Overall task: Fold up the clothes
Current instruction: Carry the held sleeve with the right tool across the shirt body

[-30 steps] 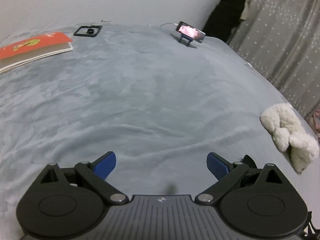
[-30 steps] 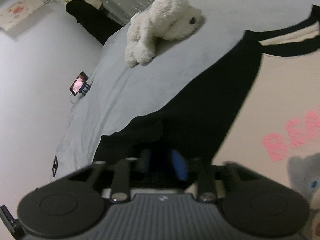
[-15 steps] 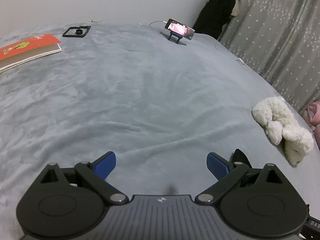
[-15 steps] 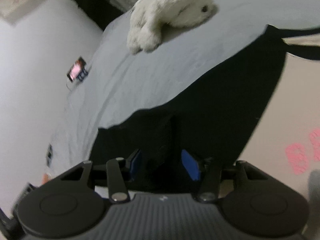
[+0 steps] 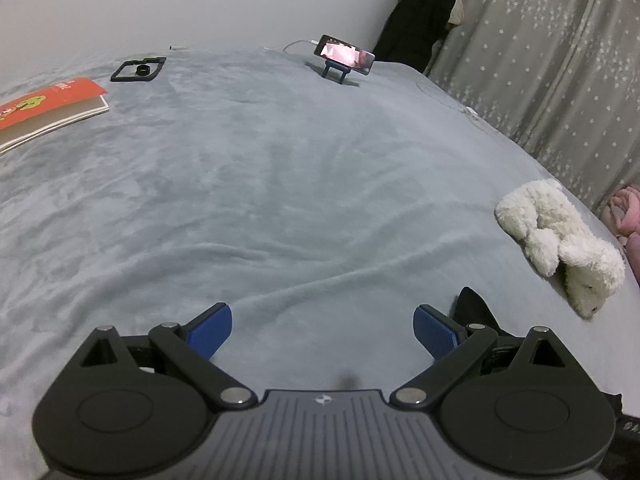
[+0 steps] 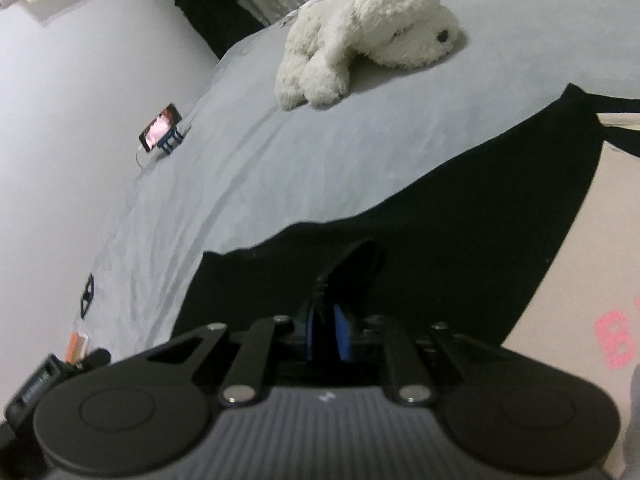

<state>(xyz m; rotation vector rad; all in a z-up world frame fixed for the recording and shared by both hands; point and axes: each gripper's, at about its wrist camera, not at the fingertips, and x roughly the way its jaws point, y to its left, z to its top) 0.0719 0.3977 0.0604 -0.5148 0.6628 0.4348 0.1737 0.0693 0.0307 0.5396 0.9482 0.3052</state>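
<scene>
Below the plush, right claw pinches the shirt's black sleeve; left claw, wide open, holds nothing.

Left wrist: low over the bed, facing the far wall.
Right wrist: tilted, close above the bed.
Shared: plush toy, phone.

The shirt is black with a cream front and pink letters. It lies flat on the bed. One black fold sticks up.
</scene>
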